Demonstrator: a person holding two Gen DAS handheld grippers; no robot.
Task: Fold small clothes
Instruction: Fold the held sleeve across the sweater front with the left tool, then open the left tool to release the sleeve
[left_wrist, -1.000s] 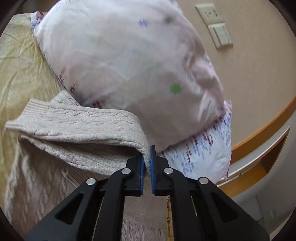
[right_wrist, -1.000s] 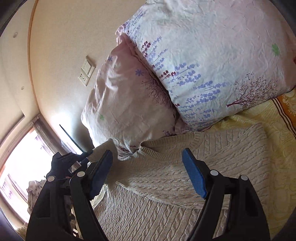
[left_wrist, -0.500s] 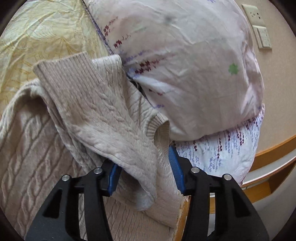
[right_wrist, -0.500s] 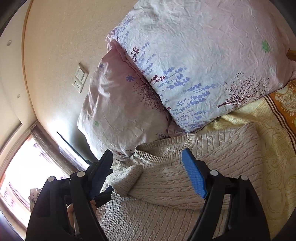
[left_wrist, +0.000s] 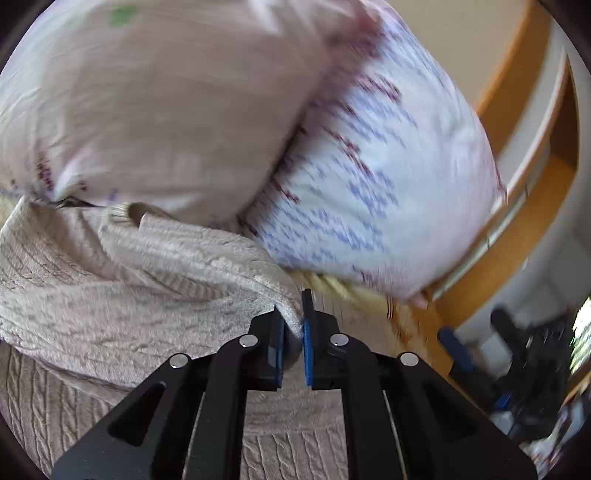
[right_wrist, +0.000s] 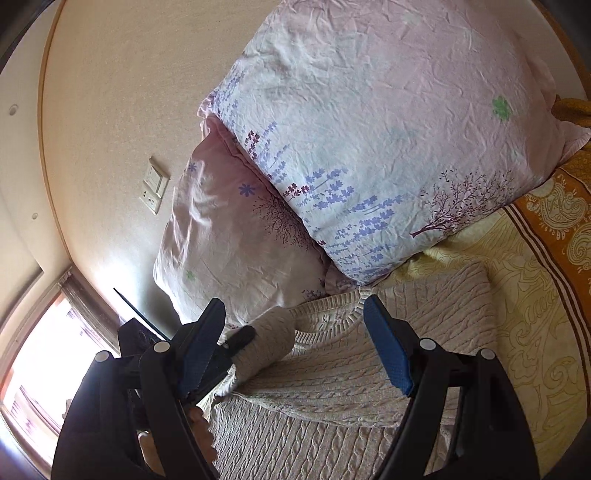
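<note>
A beige cable-knit sweater lies on the bed below the pillows, collar toward them. One sleeve is bunched over its left side. In the blurred left wrist view my left gripper is closing tight, and a fold of the sweater is pinched between its blue pads. The right wrist view shows that gripper at the sleeve, with a person's hand behind it. My right gripper hovers wide open above the collar, with nothing held between its fingers.
Two floral pillows lean on the wall behind the sweater. A yellow patterned sheet covers the bed to the right. A wooden bed frame and dark clutter lie past the pillows. A wall socket and a bright window are on the left.
My left gripper opened over the sleeve, swung sideways and rolled, then shut again on a sweater fold. The sleeve now lies bunched on the body. The right gripper shifted only slightly.
</note>
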